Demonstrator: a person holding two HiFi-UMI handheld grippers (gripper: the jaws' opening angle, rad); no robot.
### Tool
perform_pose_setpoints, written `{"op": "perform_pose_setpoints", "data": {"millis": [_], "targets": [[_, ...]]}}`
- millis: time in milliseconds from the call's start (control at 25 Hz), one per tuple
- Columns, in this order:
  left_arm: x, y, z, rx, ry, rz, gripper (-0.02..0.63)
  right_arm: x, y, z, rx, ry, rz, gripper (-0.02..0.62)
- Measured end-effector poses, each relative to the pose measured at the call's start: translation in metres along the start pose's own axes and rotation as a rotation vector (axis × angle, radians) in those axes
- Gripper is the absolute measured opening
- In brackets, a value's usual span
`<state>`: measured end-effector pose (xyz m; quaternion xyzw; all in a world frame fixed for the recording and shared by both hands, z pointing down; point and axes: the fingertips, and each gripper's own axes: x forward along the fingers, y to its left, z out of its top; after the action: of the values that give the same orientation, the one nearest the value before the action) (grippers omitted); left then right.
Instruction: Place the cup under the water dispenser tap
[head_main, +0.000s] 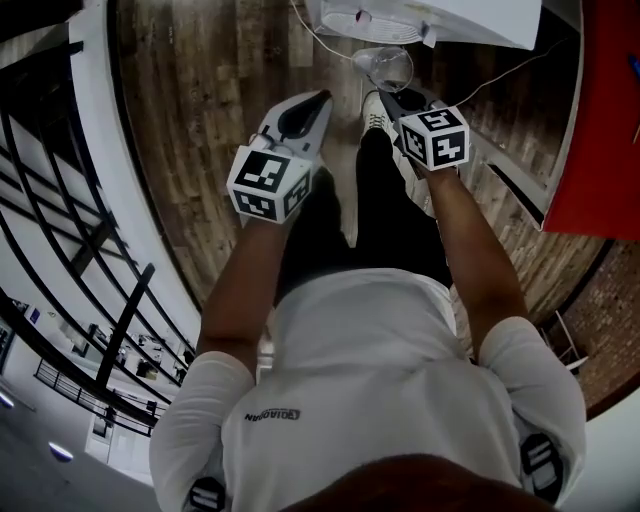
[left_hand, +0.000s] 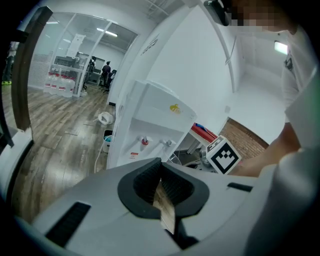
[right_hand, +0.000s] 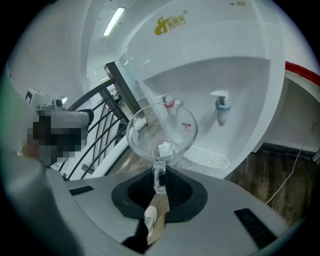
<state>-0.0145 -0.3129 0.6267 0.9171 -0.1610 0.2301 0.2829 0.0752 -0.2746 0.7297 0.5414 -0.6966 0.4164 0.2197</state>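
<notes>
A clear glass cup (right_hand: 161, 132) with a handle hangs tilted in my right gripper (right_hand: 160, 182), which is shut on the handle. The head view shows the cup (head_main: 385, 67) just ahead of the right gripper (head_main: 397, 98), close to the white water dispenser (head_main: 400, 20). The dispenser's red tap (right_hand: 172, 102) and blue tap (right_hand: 221, 107) sit above the drip tray (right_hand: 207, 156); the cup is in front of them, left of the blue tap. My left gripper (head_main: 305, 108) is held lower left, its jaws shut (left_hand: 161, 180) on nothing, facing the dispenser (left_hand: 150, 135).
Wood floor (head_main: 220, 90) lies below. A black railing (right_hand: 107, 115) runs left of the dispenser. A red panel (head_main: 605, 120) stands to the right. A white cable (head_main: 510, 70) trails over the floor. The person's legs and white shoe (head_main: 374, 112) are under the grippers.
</notes>
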Motion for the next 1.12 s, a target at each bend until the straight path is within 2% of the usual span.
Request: {"op": "perform_pose_setpoints", "data": {"millis": [240,600,840,1120], "targets": [[0.013,0.014,-0.006,-0.016,0.005,0.011,-0.005,0.028,-0.012,-0.010,-0.003,0.045,-0.006,0.044],[0.026,0.031,-0.029,-0.041,0.062,0.032,-0.005,0.072,-0.031,-0.022,-0.026,0.107,-0.012,0.044],[0.038,0.037,-0.036,-0.060,0.069,0.030,-0.005,0.091,-0.038,-0.020,-0.035,0.171,-0.032,0.044],[0.045,0.043,-0.032,-0.065,0.069,0.028,-0.005,0.114,-0.052,-0.008,-0.083,0.188,-0.083,0.044]]}}
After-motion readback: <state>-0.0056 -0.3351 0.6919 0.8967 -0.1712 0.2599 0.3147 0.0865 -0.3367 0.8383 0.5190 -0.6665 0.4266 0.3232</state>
